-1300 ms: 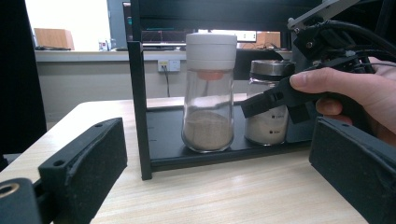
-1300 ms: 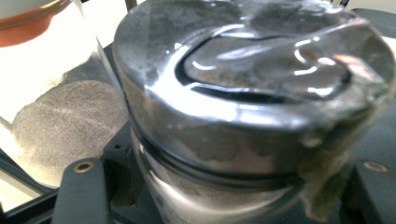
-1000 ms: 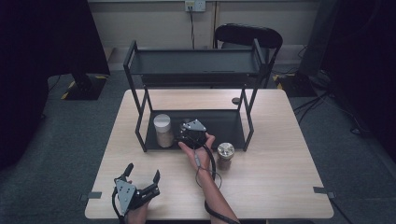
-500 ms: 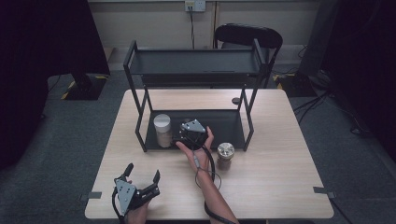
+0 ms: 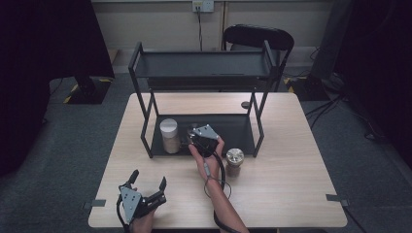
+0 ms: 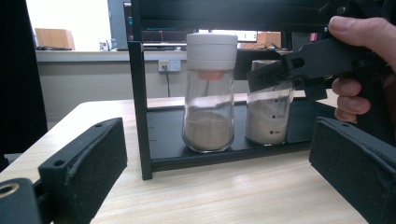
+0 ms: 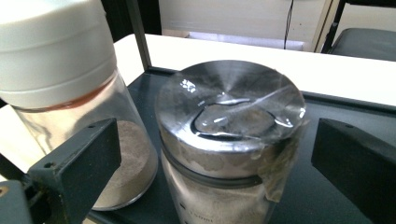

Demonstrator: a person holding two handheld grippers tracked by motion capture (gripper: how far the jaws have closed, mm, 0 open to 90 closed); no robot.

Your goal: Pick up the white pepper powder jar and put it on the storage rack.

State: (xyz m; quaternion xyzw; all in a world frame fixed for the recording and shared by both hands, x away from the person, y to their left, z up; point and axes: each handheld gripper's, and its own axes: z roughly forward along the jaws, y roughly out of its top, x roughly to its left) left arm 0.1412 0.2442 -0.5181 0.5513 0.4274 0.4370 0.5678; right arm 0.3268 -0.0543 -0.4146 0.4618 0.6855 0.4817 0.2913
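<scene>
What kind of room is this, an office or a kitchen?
Probably an office or lab set up for recording, not a kitchen: a bare wooden table on grey carpet, an office chair behind it, a wall socket, and a black shelf rack with jars.

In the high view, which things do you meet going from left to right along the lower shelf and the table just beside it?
White-lidded jar → right gripper, open → metal-lidded jar on the table.

No brand or word can be read. The metal-lidded glass jar (image 6: 269, 116) on the rack's lower shelf (image 6: 168, 135) bears small dark measuring marks, and faint print near its base in the right gripper view; all are too blurred to read.
</scene>
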